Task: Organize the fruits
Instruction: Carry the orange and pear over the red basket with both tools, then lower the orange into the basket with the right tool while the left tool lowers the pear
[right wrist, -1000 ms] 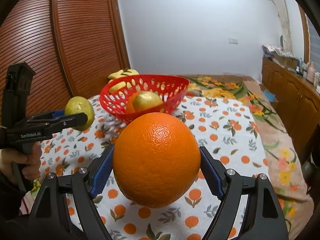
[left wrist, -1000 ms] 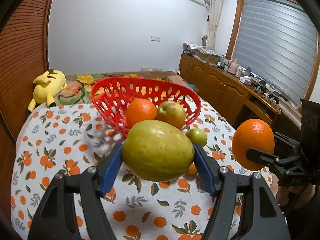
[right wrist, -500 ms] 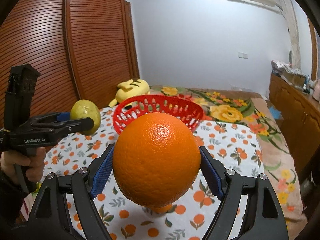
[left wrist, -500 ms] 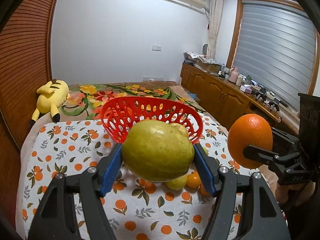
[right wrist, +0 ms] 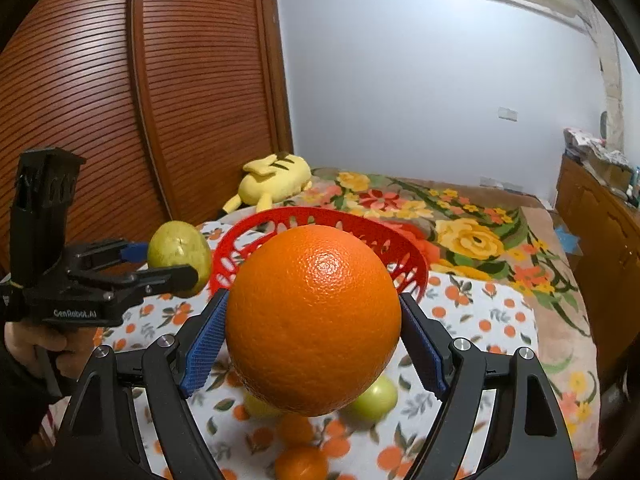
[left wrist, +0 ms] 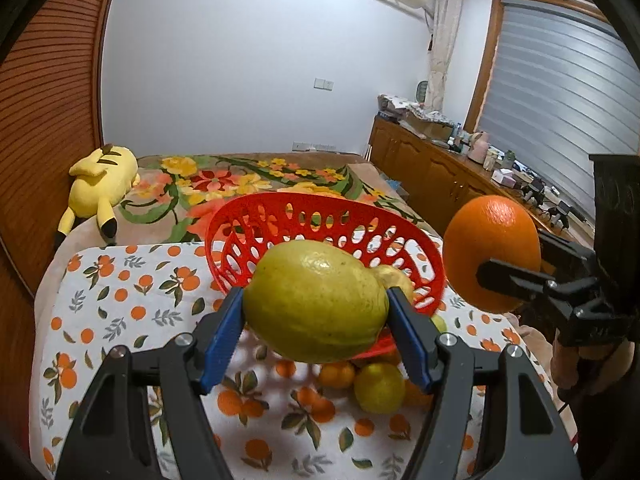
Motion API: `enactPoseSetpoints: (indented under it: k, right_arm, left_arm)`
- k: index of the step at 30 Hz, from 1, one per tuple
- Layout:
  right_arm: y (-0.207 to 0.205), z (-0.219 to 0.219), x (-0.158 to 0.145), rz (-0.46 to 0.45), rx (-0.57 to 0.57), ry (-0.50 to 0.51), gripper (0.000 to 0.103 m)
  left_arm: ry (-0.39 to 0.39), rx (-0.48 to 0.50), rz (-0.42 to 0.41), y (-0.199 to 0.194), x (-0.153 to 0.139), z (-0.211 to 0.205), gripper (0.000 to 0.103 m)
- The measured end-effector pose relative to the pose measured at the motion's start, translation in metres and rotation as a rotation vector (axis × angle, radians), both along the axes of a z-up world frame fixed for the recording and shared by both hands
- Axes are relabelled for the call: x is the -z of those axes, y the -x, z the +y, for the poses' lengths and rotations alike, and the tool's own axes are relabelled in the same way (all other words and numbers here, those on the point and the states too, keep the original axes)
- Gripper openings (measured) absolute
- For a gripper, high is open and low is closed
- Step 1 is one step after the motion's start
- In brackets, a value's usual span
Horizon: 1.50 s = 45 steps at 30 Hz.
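My left gripper (left wrist: 316, 320) is shut on a large yellow-green lemon (left wrist: 316, 300), held in the air just in front of the red perforated basket (left wrist: 280, 216). My right gripper (right wrist: 314, 340) is shut on a big orange (right wrist: 314, 320), also raised before the basket (right wrist: 360, 228). Each gripper shows in the other view: the orange (left wrist: 492, 252) at the right, the lemon (right wrist: 180, 252) at the left. One pale fruit (left wrist: 394, 278) peeks from the basket behind the lemon. Loose on the cloth below lie a yellow fruit (left wrist: 378, 388), small oranges (right wrist: 296, 462) and a green fruit (right wrist: 378, 398).
The table wears a white cloth with an orange print (left wrist: 120, 320). Behind it is a bed with a floral blanket (left wrist: 224, 184) and a yellow plush toy (left wrist: 100, 184). A wooden slatted wardrobe (right wrist: 100, 120) stands left, a cluttered wooden sideboard (left wrist: 440, 168) right. A person's hand (right wrist: 36, 344) holds the left gripper.
Both grippers rose and drew back with their fruit, so the basket now sits lower and farther, its inside mostly hidden. The loose fruits on the cloth came into view below.
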State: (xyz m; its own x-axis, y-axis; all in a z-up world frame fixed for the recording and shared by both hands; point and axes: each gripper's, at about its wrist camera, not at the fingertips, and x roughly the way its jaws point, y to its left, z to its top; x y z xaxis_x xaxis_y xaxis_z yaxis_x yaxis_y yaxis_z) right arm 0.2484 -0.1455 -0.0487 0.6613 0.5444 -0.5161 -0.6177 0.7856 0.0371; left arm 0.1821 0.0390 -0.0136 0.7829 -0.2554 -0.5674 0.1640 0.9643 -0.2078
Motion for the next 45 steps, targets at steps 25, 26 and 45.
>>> enactPoseSetpoints:
  k: [25, 26, 45]
  right_arm:
    - [-0.114, 0.032, 0.028, 0.081, -0.095, 0.104, 0.083]
    - [-0.116, 0.033, 0.03, 0.085, -0.097, 0.107, 0.083]
    - [-0.134, 0.047, 0.053, 0.158, -0.117, 0.182, 0.084]
  left_arm:
    - [-0.035, 0.008, 0.089, -0.092, 0.024, 0.003, 0.069]
    - [-0.035, 0.008, 0.092, -0.094, 0.025, 0.003, 0.069]
    - [-0.054, 0.013, 0.111, -0.103, 0.034, 0.004, 0.069]
